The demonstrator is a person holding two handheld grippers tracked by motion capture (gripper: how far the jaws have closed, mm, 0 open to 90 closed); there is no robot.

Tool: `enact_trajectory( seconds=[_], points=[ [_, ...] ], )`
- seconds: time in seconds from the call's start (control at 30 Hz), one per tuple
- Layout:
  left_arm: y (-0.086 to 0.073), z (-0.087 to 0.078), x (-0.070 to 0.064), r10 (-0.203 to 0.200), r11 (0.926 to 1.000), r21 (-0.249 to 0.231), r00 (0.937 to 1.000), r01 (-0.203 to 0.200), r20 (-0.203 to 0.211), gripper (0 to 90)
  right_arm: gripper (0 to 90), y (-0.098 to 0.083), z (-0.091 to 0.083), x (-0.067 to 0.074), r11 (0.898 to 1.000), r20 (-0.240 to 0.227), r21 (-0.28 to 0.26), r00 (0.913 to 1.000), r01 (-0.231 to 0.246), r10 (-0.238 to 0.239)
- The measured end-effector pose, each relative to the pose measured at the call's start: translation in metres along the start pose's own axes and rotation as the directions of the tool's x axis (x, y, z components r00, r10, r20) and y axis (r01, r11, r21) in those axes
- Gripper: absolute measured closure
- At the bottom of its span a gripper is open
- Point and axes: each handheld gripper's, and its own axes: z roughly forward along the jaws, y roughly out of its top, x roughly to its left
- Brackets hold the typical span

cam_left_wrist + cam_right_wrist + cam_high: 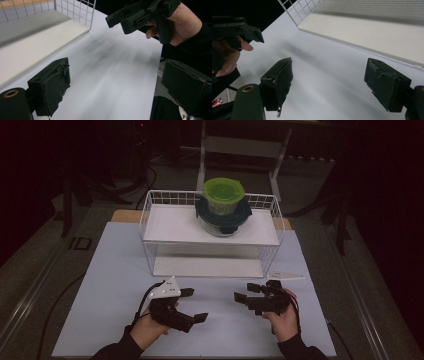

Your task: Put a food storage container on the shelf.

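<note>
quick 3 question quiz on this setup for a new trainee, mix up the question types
1. True or false: the left gripper is clamped on a container.
2. Where do the stacked containers sit? A) top shelf of the white wire rack B) bottom shelf C) on the table in front of the rack
3. What colour is the lid of the upper container?

Key
1. False: both it and the right gripper stand open over the bare table, holding nothing.
2. A
3. Green; the lower container has a dark teal lid.
</note>
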Motion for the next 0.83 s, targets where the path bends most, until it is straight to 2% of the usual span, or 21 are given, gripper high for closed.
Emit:
enact_trajectory(
  seconds=[0.17,0.3,0.43,0.5,0.67,0.73,0.83],
  points=[
    [-0.016,-0.003,-0.001,-0.005,0.9999,-0.013,0.9997,0.005,-0.024,7.8,21.8,-0.013,-0.004,-0.001,1.0,0.031,0.003,0.9994,0.012,-0.013],
    [-0.029,-0.004,0.001,-0.013,0.9999,-0.001,0.9983,0.013,-0.056,7.7,21.7,-0.024,-0.006,-0.004,1.0,0.052,0.015,0.9985,0.015,-0.016],
    [-0.04,-0.005,0.003,-0.019,0.9998,0.008,0.998,0.02,-0.06,7.7,21.6,-0.034,-0.012,-0.007,1.0,0.066,0.006,0.9978,0.006,-0.006],
    [-0.044,-0.005,0.002,-0.012,0.9998,0.017,0.9977,0.013,-0.066,7.7,21.4,-0.039,-0.014,-0.009,1.0,0.07,0.008,0.9975,0.008,-0.009],
    [-0.05,-0.008,0.0,0.022,0.9997,-0.009,0.9953,-0.023,-0.094,7.7,21.2,-0.048,-0.018,-0.013,1.0,0.089,0.002,0.996,0.012,-0.012],
    [-0.052,-0.009,0.001,0.034,0.9993,-0.008,0.9931,-0.035,-0.112,7.7,21.0,-0.05,-0.019,-0.013,1.0,0.107,0.005,0.9938,0.029,-0.03],
    [-0.055,-0.008,0.003,0.024,0.9996,-0.012,0.9927,-0.026,-0.119,7.7,20.1,-0.051,-0.02,-0.016,0.999,0.115,-0.008,0.9927,0.035,-0.034]
  ],
)
